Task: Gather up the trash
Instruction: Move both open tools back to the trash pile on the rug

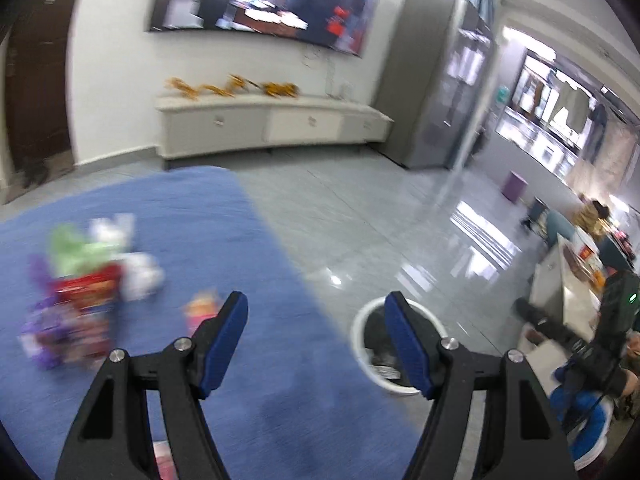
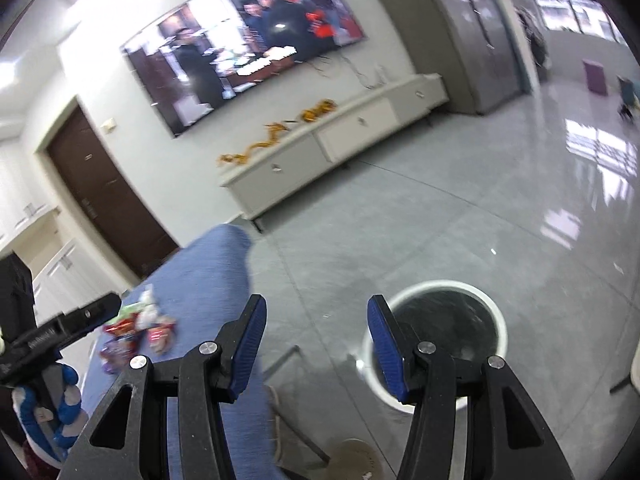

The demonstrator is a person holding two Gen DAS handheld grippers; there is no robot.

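Note:
A heap of crumpled wrappers [image 1: 84, 284], red, green, purple and white, lies on the blue table cover [image 1: 224, 240]; a small pink wrapper [image 1: 200, 308] lies apart from it, near my left gripper's left finger. My left gripper [image 1: 316, 308] is open and empty above the table's right edge. A white bin [image 1: 362, 344] with a black liner stands on the floor to its right. In the right wrist view my right gripper [image 2: 316, 316] is open and empty above the floor, the bin [image 2: 434, 328] just behind its right finger. The wrappers [image 2: 136, 330] lie to its left.
A grey tiled floor [image 1: 360, 216] stretches to a white TV cabinet [image 1: 272, 124] under a wall screen. The left gripper's body [image 2: 60, 328] and a blue-and-white gloved hand [image 2: 44, 404] show at left. A person [image 1: 612, 320] stands at right by a white counter.

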